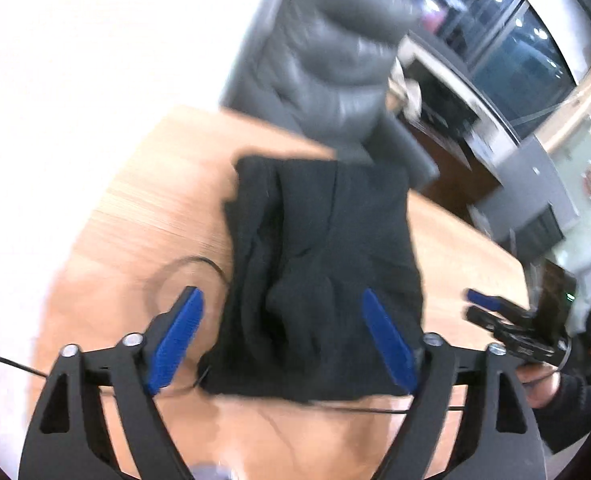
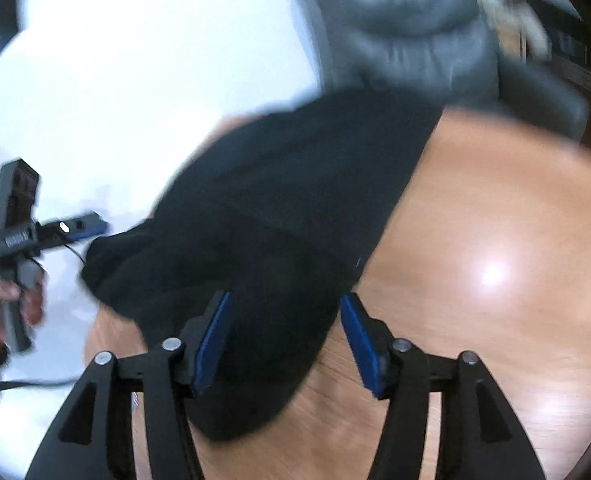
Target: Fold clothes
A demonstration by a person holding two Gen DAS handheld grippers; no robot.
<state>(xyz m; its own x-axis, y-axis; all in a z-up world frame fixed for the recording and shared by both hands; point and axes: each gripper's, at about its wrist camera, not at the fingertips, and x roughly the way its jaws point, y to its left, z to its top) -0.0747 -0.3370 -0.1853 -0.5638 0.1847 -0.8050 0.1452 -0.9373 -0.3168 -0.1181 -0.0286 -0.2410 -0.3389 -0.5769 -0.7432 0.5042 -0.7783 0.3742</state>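
Black garment [image 1: 319, 280] bunched on the wooden table [image 1: 147, 208], both tools empty

The cloth lies in a partly folded, rumpled heap near the table's far edge, by a grey chair [image 1: 335, 60]; the left gripper [image 1: 291, 336] hovers spread wide over its near edge, holding nothing; the right gripper [image 2: 285, 340] is likewise wide open over a near corner; best to pinch one layer's edge at two corners, lift evenly, smooth before creasing; avoid the thin cable [image 1: 199, 264] beside it.

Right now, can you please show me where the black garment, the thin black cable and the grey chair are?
black garment [image 1: 319, 264]: left wrist view, middle of the cloth.
thin black cable [image 1: 199, 261]: left wrist view, top of its loop.
grey chair [image 1: 335, 60]: left wrist view, padded backrest.
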